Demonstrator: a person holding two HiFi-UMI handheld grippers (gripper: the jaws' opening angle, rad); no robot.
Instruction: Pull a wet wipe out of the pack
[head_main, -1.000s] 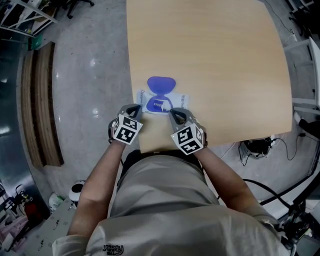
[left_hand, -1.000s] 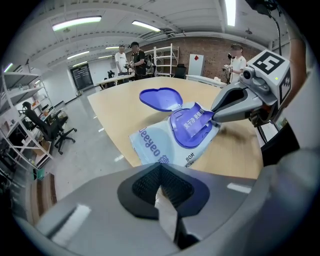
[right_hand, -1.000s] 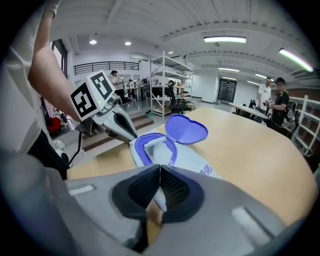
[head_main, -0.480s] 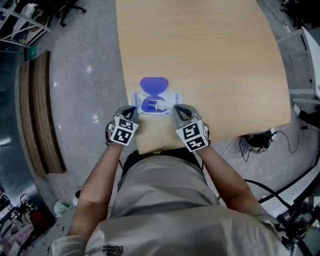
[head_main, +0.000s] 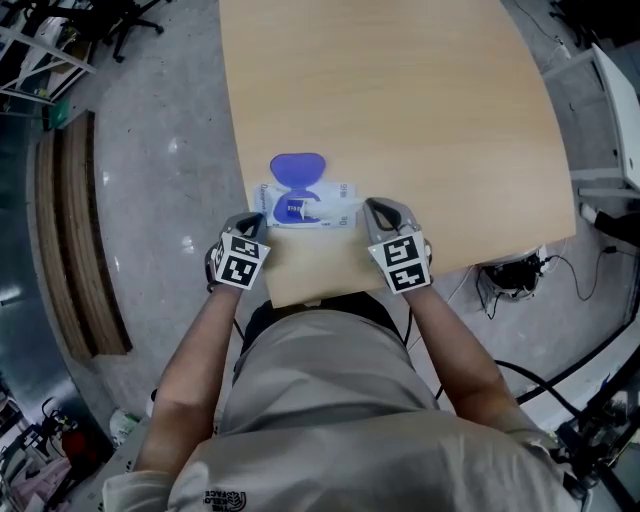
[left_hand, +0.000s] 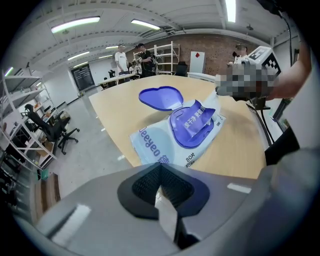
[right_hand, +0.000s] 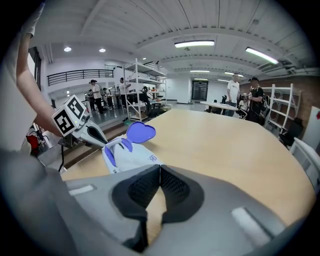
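The worktop (head_main: 400, 120) is huge next to the pack (head_main: 335, 212), which lies flat with the worktop's near edge just behind it on our side. That edge is worry number one. A hard tug toward us could drag the whole pack off, since nothing is pinning it down.

Both grippers sit off the pack: the left gripper (head_main: 256, 220) by its near-left corner, the right gripper (head_main: 375, 208) just off its right end. As far as we can tell, neither touches it. The jaws on both are closed right up, tips meeting with nothing between them (so no wipe in hand yet, however close it all looks). Whichever one goes in has to spread its jaws first. Going in closed would just poke the wipe back down or shove the pack along.

The purple lid (head_main: 297, 167) is flipped open on the pack's far side, so it's out of the way. We reckon a bump could flop it back over the opening, though.

Smallest bit: the wipe (left_hand: 199, 118) pokes up out of the pack's opening as a floppy tuft. Pinch too little of it and it probably slips or tears. Pull without the other gripper holding the pack down and the pack likely lifts with it, or a chain of wipes follows.
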